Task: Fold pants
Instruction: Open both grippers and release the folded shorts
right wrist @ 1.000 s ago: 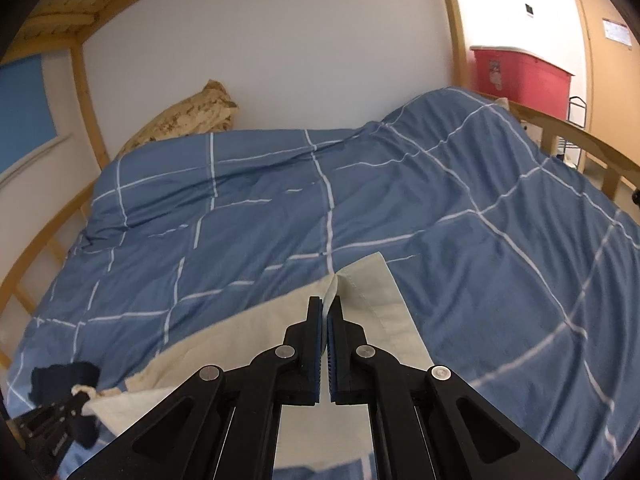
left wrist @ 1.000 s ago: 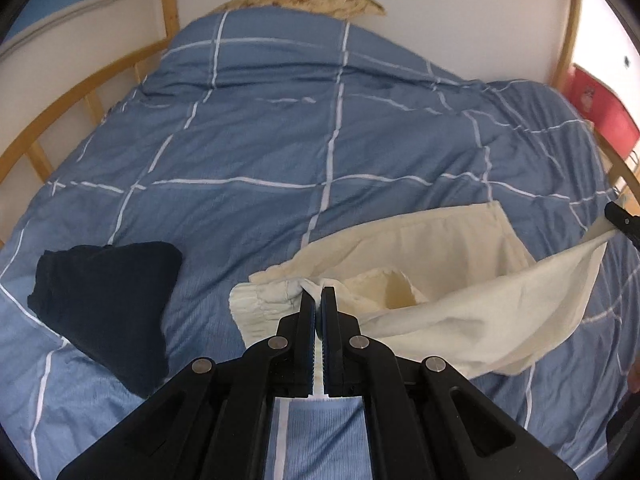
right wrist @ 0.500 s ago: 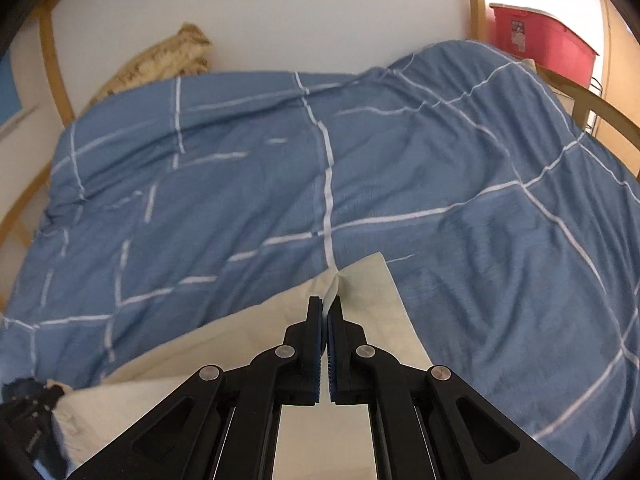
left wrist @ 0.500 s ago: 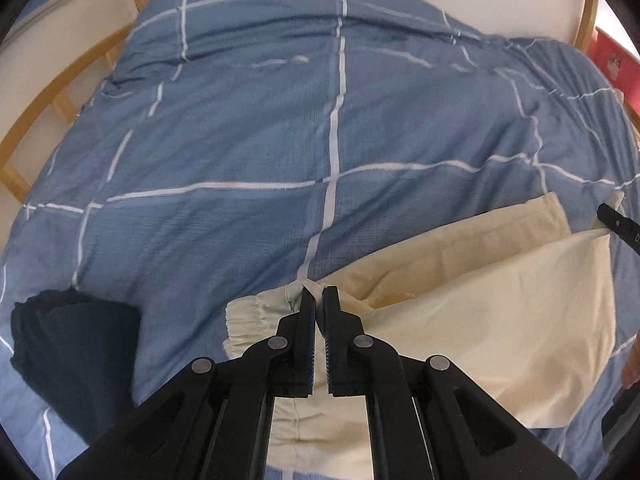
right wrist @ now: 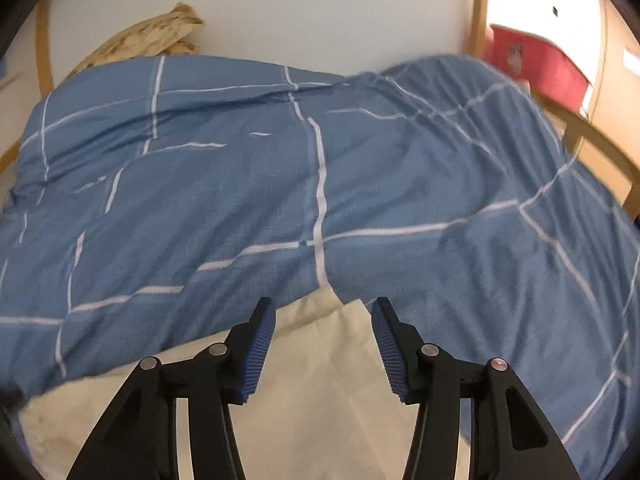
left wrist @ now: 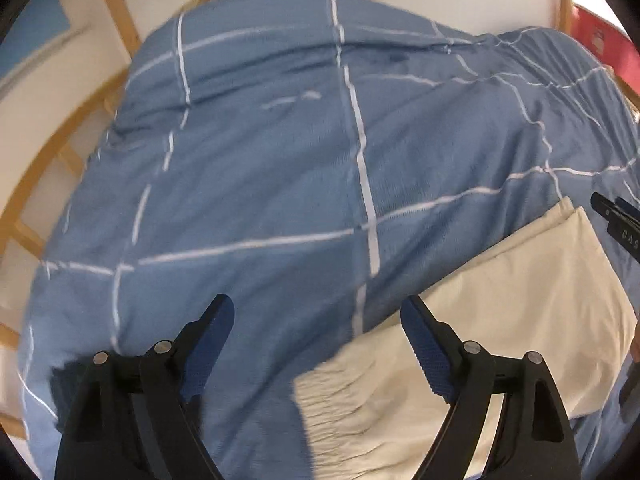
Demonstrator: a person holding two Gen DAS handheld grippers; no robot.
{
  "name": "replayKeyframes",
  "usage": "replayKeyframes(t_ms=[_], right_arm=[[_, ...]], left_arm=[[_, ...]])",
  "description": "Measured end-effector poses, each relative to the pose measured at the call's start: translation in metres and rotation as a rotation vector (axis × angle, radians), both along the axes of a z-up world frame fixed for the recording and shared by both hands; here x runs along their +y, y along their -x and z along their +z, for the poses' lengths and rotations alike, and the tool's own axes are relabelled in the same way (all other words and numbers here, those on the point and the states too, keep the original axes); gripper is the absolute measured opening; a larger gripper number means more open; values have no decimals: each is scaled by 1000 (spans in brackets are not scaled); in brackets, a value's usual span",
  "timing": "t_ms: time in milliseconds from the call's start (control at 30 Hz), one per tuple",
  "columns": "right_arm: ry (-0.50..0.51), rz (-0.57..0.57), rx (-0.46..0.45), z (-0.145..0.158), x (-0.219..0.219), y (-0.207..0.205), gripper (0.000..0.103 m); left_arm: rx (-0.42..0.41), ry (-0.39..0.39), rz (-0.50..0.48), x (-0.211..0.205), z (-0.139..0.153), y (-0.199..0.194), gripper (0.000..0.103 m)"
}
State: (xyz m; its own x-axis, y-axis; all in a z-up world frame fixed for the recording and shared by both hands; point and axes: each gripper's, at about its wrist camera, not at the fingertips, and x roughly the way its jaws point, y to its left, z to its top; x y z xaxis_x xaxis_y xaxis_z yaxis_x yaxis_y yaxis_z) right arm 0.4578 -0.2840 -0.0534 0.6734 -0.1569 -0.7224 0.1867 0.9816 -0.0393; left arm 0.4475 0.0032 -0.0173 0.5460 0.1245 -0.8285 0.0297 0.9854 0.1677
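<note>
Cream pants (left wrist: 500, 320), blue white-checked duvet (left wrist: 280, 160)

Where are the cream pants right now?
The cream pants lie flat on the blue checked duvet, lower right in the left wrist view, elastic waistband nearest the open left gripper. The open right gripper hangs over their far corner.

Pants (left wrist: 500, 320) lie flat on duvet (left wrist: 300, 160), near its front edge, toward the right side in left wrist view. Waistband end (left wrist: 352, 412) points left, leg ends (right wrist: 344, 320) right. Dark garment (left wrist: 68, 384) on duvet at front-left corner, well apart from pants, partly hidden behind left gripper (left wrist: 318, 316). Left gripper hangs over front edge, w/ waistband just under its right finger. Right gripper (right wrist: 323, 322) over leg ends. Pillow (right wrist: 148, 40) at duvet's far edge, against wall. Red bin (right wrist: 536, 64) beyond right edge, behind bed frame (right wrist: 600, 148).
</note>
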Motion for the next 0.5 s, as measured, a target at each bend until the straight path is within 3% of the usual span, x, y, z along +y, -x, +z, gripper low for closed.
replayKeyframes(t_ms=[200, 267, 367, 433, 500], right_arm=[[33, 151, -59, 29, 39, 48, 55], [23, 186, -92, 35, 51, 69, 65], [24, 251, -145, 38, 72, 100, 65], [49, 289, -176, 35, 87, 117, 65], [63, 307, -183, 30, 97, 124, 65]], left_arm=[[-49, 34, -43, 25, 2, 38, 83], [-60, 61, -55, 31, -7, 51, 79], [-75, 95, -48, 39, -23, 63, 69], [-65, 110, -50, 41, -33, 59, 56], [-53, 173, -36, 46, -44, 54, 55]])
